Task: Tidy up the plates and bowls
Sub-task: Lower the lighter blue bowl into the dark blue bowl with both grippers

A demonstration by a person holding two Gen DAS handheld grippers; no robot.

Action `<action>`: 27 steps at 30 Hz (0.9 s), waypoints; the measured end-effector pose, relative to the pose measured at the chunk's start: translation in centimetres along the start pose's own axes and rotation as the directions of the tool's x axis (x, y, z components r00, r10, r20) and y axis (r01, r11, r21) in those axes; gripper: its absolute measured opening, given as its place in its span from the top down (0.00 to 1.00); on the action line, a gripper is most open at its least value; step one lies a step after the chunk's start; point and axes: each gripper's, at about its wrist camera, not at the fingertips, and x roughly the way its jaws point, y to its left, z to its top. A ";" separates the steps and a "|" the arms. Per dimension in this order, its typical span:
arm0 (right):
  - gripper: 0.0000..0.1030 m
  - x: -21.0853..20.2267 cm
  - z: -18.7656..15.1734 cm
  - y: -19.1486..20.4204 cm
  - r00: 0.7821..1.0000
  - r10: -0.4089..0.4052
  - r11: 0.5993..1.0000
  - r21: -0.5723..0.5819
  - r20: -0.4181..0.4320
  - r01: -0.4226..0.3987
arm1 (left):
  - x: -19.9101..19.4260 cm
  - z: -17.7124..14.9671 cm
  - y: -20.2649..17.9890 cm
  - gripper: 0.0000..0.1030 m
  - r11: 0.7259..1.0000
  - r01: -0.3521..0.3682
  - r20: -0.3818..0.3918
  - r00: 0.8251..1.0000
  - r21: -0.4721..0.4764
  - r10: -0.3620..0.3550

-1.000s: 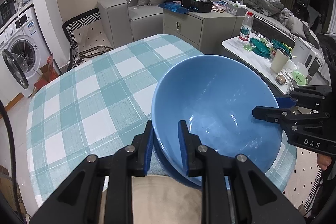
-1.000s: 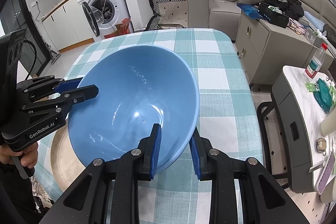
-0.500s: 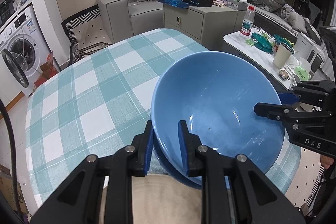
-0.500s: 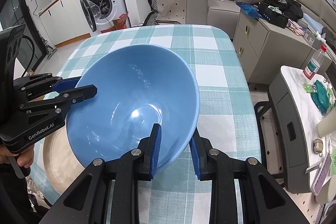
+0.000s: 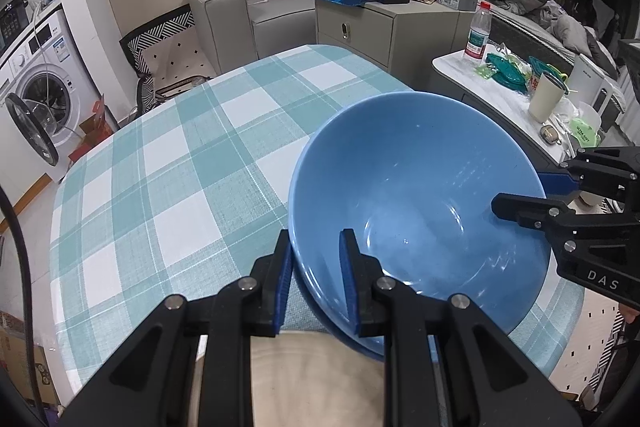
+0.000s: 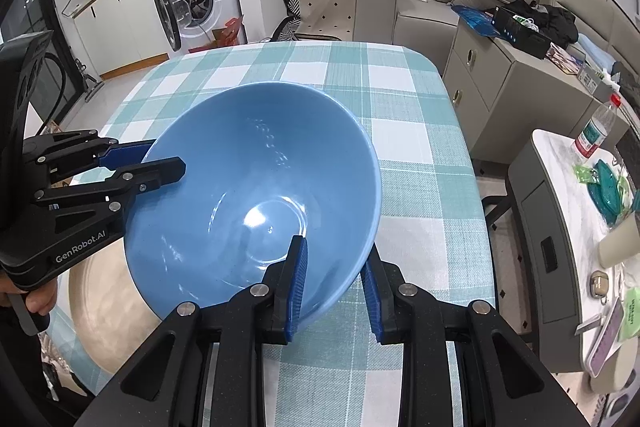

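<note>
Now, left wrist view:
Left gripper [image 5: 316, 267]: I see mine pitched steeply down, one finger inside and one outside the near rim of the blue bowl [image 5: 416, 195], clamped on its wall.
Right gripper [image 5: 520, 191]: reaches in from the right of the bowl, pinching the opposite rim.
Bowl: tilted, held above the checked tablecloth [image 5: 168, 171]; a second blue rim peeks out just under its near edge.
Beige plate [image 5: 304, 375]: directly below the bowl's near side, on the cloth.

Right wrist view:
Right gripper [image 6: 334, 283]: I have it angled down, gripping the bowl [image 6: 256, 195] at its near rim, pads either side of the wall.
Left gripper [image 6: 160, 163]: enters from the left of the bowl, closed on the far rim; fingers of a hand [image 6: 36, 301] curl round its handle.
Beige plate [image 6: 104, 307]: beneath the bowl's left side.
</note>
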 end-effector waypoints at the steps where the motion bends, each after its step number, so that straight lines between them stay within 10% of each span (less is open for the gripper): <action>1: 0.74 0.1 0.0 0.0 1.000 0.001 1.000 -0.001 -0.002 -0.001 | 0.1 0.0 0.1 0.80 1.000 0.000 -0.003 1.000 -0.001 0.000; 27: 0.65 0.2 -0.3 1.1 0.998 -0.048 0.994 -0.095 -0.027 0.045 | 0.0 -0.4 -0.3 0.78 0.999 -0.017 -0.020 1.000 0.032 0.018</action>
